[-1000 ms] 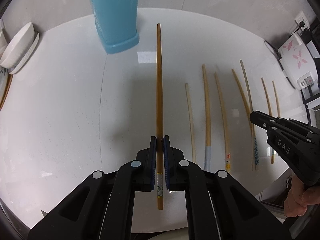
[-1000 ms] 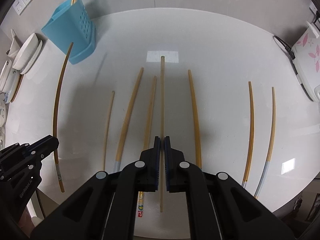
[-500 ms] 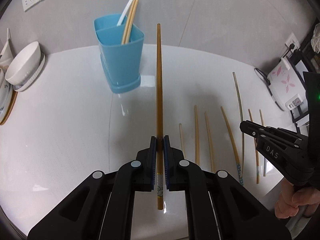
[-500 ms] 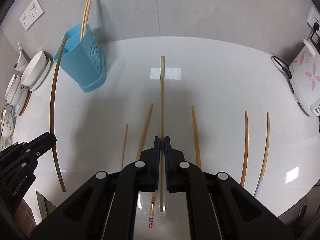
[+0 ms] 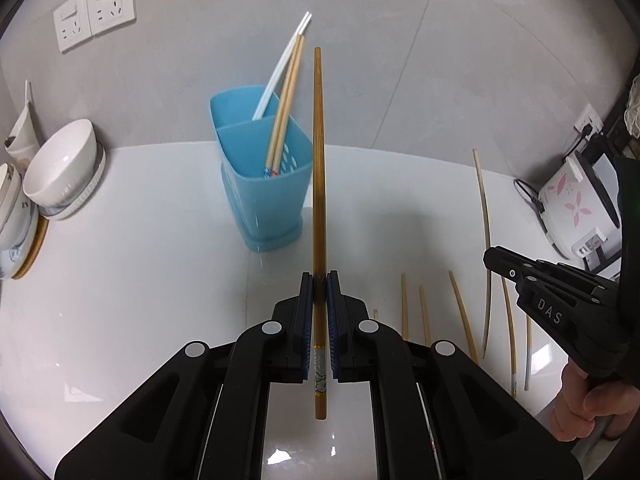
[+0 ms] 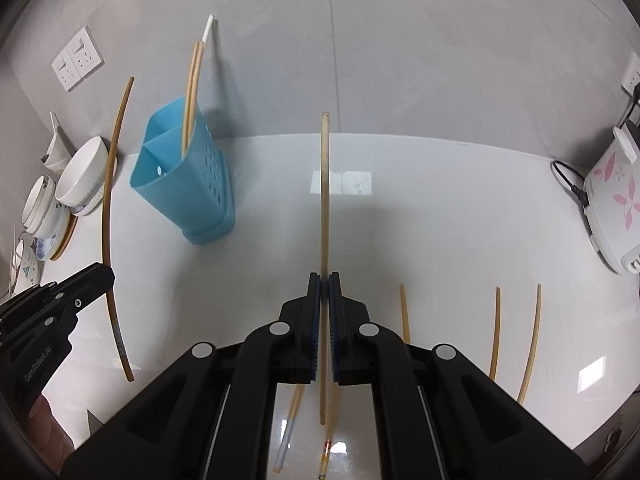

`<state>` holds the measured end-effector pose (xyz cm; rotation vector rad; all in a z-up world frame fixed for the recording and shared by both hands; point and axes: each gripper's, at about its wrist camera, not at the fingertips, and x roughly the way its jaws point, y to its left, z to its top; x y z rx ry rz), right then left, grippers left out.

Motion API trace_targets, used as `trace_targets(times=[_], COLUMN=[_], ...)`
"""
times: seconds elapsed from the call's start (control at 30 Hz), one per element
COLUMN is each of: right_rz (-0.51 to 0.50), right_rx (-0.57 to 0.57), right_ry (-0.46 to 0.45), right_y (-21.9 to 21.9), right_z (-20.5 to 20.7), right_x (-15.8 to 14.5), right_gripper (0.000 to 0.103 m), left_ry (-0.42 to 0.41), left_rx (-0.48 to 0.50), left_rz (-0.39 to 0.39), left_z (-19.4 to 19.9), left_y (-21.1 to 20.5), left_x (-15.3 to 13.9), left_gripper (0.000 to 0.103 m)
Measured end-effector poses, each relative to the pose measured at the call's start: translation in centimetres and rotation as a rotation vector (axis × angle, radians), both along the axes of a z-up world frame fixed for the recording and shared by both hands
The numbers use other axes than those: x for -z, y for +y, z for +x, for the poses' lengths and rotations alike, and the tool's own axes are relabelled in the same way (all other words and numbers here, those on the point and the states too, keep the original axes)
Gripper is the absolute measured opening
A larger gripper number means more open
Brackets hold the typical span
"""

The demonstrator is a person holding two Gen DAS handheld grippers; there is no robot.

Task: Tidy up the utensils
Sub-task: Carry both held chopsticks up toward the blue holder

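At eleven o'clock from my left gripper (image 5: 320,280) I see the tall blue perforated plastic caddy (image 5: 267,184), two compartments (front one holds two slim bamboo chopsticks (image 5: 283,112), rear one a white pair). My left jaws are clamped on a dark, glossy wooden chopstick (image 5: 318,168); my right gripper (image 6: 324,280) pinches a pale matte one (image 6: 325,200). More chopsticks (image 6: 496,332) lie on the glossy white round table (image 5: 120,288) at three o'clock

Even indoor light, window-shaped glare on glossy white table (image 6: 400,240), soft shadows, sharp focus, fisheye-bent dark edges.
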<state>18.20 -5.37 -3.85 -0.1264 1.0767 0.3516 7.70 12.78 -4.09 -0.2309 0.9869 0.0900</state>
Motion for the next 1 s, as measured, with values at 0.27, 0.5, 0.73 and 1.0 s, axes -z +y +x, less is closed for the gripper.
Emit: trace_targets(times=[0.27,0.5,0.73,1.0], right_rz=[0.048,0.069,0.118,0.199], right_rx=[-0.030,-0.056,-0.083,-0.116], right_ry=[-0.046,-0.080,-0.107,-0.169], right_y=[2.0,3.9,5.3,6.7], right_z=[1.7,3.1,4.6,6.3], right_x=[-1.4,-2.5,-3.1,-4.2], right_gripper=[0.003,0.003,0.003,0.003], left_ry=[-0.061,-0.105,-0.168,-0.325], left_rx=[-0.022,-0.032,-0.043,-0.044], left_rz=[-0.011,-0.016,-0.019,-0.044], left_z=[1.6,3.4,5.3,7.4], left_y=[1.6,2.9,4.7,6.7], left_x=[-1.5,-2.8,-4.0,-5.7], left_gripper=[0.006,0.006,0.006,0.006])
